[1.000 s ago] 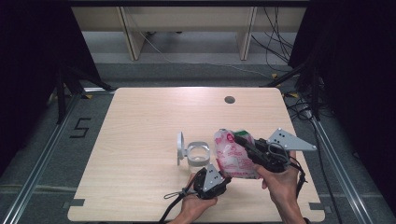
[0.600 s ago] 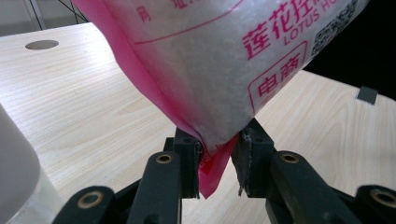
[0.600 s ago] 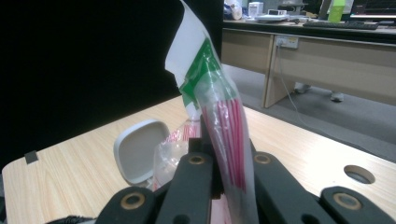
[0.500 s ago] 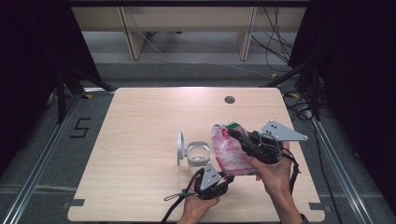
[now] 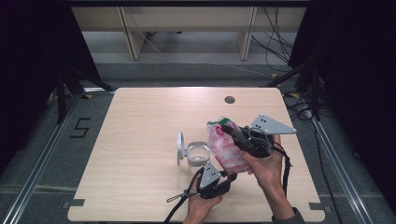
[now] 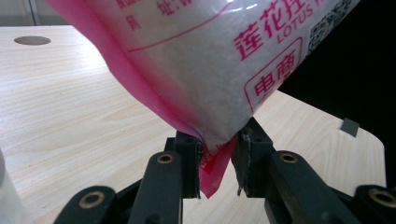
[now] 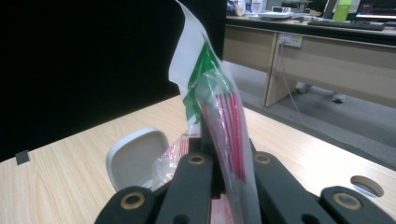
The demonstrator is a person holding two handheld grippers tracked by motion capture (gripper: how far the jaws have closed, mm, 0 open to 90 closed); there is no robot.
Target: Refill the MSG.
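While the clear lidded container [image 5: 196, 154] sits on the wooden table [image 5: 140, 140] w/ its white lid [image 5: 180, 148] flipped up on the left, the pink-and-white sugar bag [image 5: 226, 149] hangs just right of it, off the tabletop. Left gripper [image 5: 227, 178], below-right of the container, pinches the bag's bottom corner. Right gripper [image 5: 229, 128], further right, is clamped tight on the bag's green-striped top edge.
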